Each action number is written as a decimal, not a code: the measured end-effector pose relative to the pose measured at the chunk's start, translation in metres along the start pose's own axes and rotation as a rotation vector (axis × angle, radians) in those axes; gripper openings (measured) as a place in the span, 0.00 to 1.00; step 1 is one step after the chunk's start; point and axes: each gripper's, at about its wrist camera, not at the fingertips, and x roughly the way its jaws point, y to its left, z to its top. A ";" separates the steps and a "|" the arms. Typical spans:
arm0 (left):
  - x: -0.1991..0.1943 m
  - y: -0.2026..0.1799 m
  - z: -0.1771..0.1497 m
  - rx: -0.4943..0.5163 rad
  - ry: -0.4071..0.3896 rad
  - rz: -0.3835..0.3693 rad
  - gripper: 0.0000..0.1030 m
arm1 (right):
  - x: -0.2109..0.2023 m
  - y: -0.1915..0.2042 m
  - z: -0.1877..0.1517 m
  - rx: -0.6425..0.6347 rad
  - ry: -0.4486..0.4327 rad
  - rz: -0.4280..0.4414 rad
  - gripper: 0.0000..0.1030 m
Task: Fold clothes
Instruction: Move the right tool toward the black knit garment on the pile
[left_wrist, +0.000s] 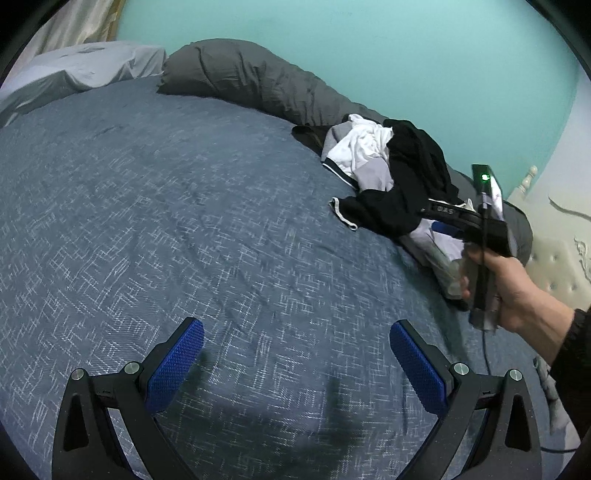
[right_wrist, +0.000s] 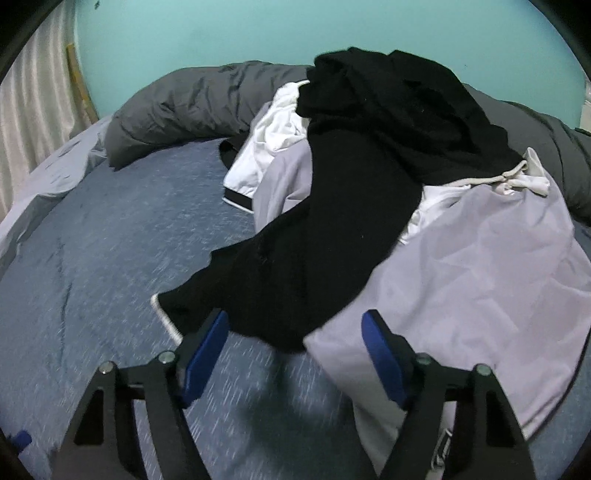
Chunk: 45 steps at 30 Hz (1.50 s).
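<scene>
Bed w/ a blue woven bedspread with pale crosshatch threads (left_wrist: 184, 221) fills both views. Left gripper (left_wrist: 295, 369) hangs over bare bedspread, jaws spread wide, blue textured pads (left_wrist: 173, 369) w/ nothing between them.

Heap of clothes sits at the far right of the bed, up against a rolled dark grey duvet (left_wrist: 251, 77) along the turquoise wall (left_wrist: 369, 37). On top: a crumpled black garment (right_wrist: 351, 206), draped over a pale lilac-grey garment (right_wrist: 480, 280) and a white garment w/ a dark hem band (right_wrist: 269, 147).

Right gripper (right_wrist: 295, 358) is just at the near edge of the heap, jaws wide apart, holding nothing; black garment's lower end lies between and beyond the pads, contact unclear (blur). In the left wrist view a hand (left_wrist: 517, 288) grips the right gripper's handle beside the heap.

A light grey pillow (left_wrist: 74, 70) lies at the far left.
</scene>
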 end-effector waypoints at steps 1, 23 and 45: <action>0.000 0.001 0.000 0.002 -0.002 0.002 1.00 | 0.006 0.000 0.002 0.005 0.004 -0.004 0.68; -0.009 0.003 0.005 0.006 -0.028 -0.010 1.00 | -0.081 0.041 -0.065 -0.182 0.034 0.212 0.00; 0.001 0.005 0.000 0.035 -0.006 0.008 1.00 | -0.012 0.018 -0.012 -0.038 0.034 0.031 0.67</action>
